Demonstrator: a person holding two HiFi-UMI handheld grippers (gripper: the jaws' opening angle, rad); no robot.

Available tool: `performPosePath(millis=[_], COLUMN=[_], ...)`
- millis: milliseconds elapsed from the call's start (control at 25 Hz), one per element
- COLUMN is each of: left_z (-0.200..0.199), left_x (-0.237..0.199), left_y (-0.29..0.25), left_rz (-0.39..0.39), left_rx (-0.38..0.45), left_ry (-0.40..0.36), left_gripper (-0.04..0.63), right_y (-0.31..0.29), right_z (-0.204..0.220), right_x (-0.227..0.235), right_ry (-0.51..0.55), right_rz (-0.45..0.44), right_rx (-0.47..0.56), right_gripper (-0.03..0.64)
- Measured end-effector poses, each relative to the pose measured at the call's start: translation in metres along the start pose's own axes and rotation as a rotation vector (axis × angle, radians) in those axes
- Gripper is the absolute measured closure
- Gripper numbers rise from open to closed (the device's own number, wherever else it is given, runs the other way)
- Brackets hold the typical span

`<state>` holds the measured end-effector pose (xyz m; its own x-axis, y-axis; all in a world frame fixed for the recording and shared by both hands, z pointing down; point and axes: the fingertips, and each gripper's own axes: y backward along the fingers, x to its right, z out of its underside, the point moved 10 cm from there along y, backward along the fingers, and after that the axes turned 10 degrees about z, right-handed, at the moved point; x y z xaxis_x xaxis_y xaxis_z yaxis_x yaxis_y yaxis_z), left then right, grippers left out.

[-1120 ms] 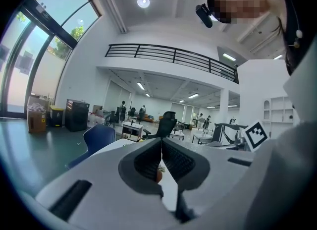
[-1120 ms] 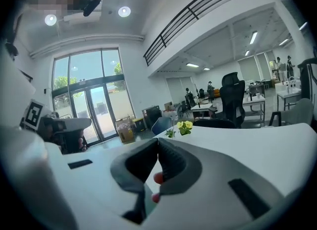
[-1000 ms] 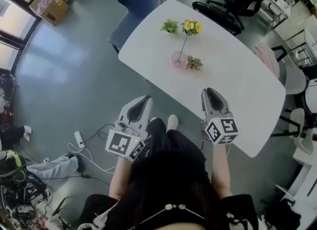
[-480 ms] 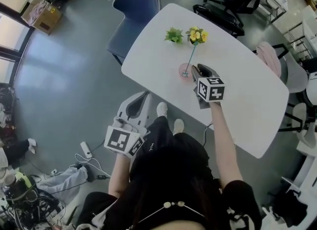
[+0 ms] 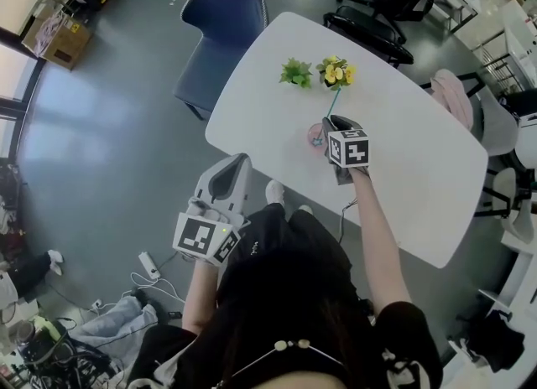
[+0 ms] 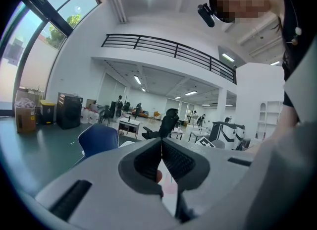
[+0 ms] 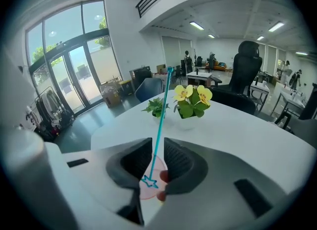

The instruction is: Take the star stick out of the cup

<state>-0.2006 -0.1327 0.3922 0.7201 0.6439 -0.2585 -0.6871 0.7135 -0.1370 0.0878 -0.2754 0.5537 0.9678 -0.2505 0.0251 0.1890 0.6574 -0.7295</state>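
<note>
The right gripper (image 7: 157, 147) has its jaws closing around the star stick (image 7: 159, 120). The thin teal shaft runs up between the two ribbed pads, with a sliver of gap showing on either side, so the grip does not look made yet. The stick stands tilted in the pink cup (image 7: 158, 164), star end down. The cup sits on the white desk (image 7: 237, 125), just in front of a pot of yellow flowers (image 7: 193, 100) and a small green plant (image 7: 156, 107). The step in hand looks like the grasp itself. The next move calls for the pads to pinch the shaft firmly, then a lift along the stick's own lean so the light cup is not tipped or dragged. The left gripper (image 6: 162, 147) has its jaws together on nothing. Only the right gripper view shows the shaft between the pads and the star in the cup; in the head view the gripper's body covers most of that. The head view alone shows the left gripper held low beside the person, off the desk and well apart from the cup.
</note>
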Motion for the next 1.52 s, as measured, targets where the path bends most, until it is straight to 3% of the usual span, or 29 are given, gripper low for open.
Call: performPosePath(millis=[120, 240, 440, 960, 1520], left_z=[-0.003, -0.005, -0.005, -0.007, -0.013], left_x=[-0.005, -0.006, 0.003, 0.012, 0.016], left_y=[-0.004, -0.004, -0.008, -0.018, -0.026], left_rz=[-0.001, -0.022, -0.04, -0.044, 0.004], left_rx=[-0.004, 0.0, 0.007, 0.044, 0.061], left_ry=[-0.011, -0.007, 0.0, -0.01, -0.022], left_gripper=[0.588, 0.588, 0.588, 0.588, 0.588], right_y=[-0.004, -0.001, 0.019, 0.127, 0.235], right_z=[-0.001, -0.001, -0.003, -0.034, -0.046], right_x=[-0.001, -0.002, 0.001, -0.005, -0.011], right_ry=[-0.002, -0.001, -0.024, -0.085, -0.075], right_rz=[-0.003, 0.01, -0.019, -0.098, -0.031], right_rx=[-0.002, 0.015, 0.088, 0.366, 0.66], right_gripper=[0.538, 0.585, 0.594, 0.595, 0.595])
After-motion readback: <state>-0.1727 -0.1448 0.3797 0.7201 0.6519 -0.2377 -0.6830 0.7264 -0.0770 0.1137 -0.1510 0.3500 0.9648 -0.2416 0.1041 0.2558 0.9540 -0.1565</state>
